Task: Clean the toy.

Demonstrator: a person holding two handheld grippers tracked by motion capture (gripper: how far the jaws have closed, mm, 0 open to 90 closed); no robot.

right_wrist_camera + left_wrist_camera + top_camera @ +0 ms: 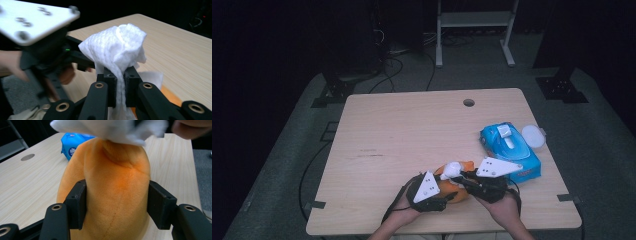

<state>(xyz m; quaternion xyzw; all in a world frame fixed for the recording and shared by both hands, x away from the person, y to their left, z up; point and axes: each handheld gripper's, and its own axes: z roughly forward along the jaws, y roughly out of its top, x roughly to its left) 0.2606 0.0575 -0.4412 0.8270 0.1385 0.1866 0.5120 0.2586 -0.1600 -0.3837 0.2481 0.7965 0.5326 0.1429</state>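
Left gripper (116, 205) clamped on orange plush toy (112, 185), long axis pointing away, right gripper (121, 82) pinching white wipe (117, 45)

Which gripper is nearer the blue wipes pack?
Right. The right gripper, its fingers shut on a white wipe, sits just beside the blue wipes pack; the left gripper, gripping the orange plush toy, is farther away.

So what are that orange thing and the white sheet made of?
The orange toy looks like soft plush fabric: fuzzy nap, a stitched seam, and it bulges between the left gripper's jaws. The white sheet looks like a wet wipe or tissue: thin, dimpled, crumpled in the right gripper.
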